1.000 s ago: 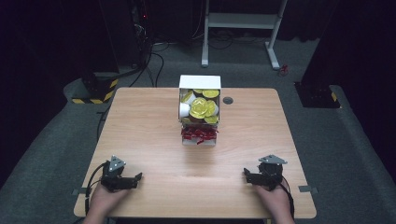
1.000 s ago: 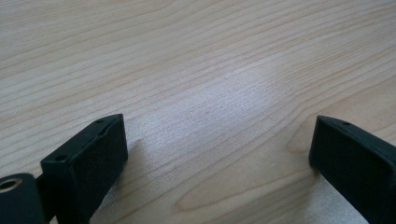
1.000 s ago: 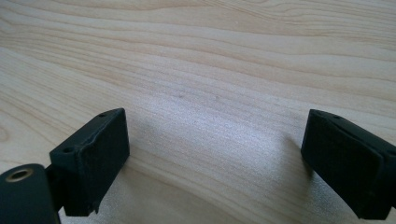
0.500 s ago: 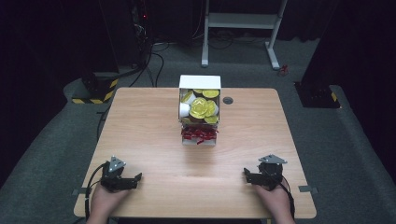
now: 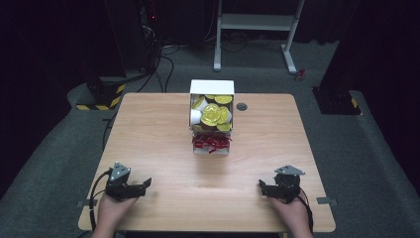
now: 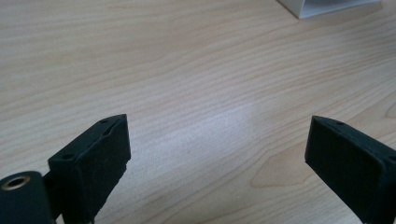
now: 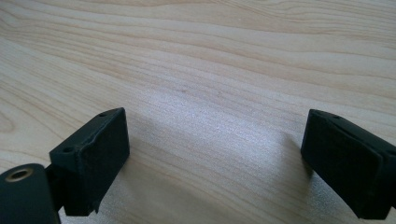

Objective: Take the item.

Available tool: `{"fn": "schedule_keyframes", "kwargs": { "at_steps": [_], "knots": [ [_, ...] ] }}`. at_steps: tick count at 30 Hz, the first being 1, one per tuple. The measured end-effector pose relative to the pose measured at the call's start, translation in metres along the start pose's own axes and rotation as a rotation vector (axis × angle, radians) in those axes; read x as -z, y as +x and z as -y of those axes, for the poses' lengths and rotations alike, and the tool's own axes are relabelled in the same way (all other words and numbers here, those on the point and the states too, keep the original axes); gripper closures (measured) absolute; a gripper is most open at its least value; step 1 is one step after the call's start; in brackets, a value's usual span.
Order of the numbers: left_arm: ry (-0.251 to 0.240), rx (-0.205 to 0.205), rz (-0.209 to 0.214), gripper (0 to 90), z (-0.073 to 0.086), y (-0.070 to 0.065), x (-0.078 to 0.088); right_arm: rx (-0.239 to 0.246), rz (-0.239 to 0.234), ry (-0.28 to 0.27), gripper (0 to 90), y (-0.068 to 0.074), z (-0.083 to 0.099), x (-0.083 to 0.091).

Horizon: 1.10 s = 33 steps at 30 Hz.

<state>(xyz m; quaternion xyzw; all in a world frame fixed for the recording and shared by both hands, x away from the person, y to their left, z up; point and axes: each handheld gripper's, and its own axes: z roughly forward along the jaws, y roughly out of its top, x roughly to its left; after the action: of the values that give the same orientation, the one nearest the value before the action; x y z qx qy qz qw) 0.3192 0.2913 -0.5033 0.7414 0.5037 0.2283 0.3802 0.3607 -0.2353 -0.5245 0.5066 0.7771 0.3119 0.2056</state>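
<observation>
Near the surface's (image 5: 163, 124) front corners, both spread grippers (image 5: 141, 185) (image 5: 264, 187) are held empty; the far white box (image 5: 212, 87) could be toppled by a hasty reach.

The table (image 5: 148, 134) is pale wood with fine grain. The white box (image 5: 212, 87) holds yellow-lidded cups (image 5: 214, 115) above red packets (image 5: 211, 142). Both grippers are black with grey plates.
</observation>
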Motion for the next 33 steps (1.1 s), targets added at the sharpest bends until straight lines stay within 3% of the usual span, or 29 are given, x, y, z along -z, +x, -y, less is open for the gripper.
{"fn": "schedule_keyframes", "kwargs": {
  "at_steps": [9, 11, 16, 33],
  "knots": [
    [-0.042, 0.001, 0.025, 7.4, -0.007, -0.006, 0.009, 0.001, -0.016, -0.010, 9.8, -0.003, -0.001, 0.005],
    [-0.063, -0.002, 0.007, 7.2, -0.010, -0.007, 0.010, 0.017, -0.008, -0.025, 9.8, -0.003, -0.003, 0.008],
    [-0.078, -0.002, 0.023, 7.0, -0.016, -0.010, 0.013, 0.055, 0.001, -0.019, 9.8, 0.003, -0.002, 0.009],
    [-0.120, -0.049, 0.042, 6.9, -0.040, -0.022, 0.025, 0.046, -0.008, -0.006, 9.9, 0.001, 0.003, 0.006]
  ]
}}
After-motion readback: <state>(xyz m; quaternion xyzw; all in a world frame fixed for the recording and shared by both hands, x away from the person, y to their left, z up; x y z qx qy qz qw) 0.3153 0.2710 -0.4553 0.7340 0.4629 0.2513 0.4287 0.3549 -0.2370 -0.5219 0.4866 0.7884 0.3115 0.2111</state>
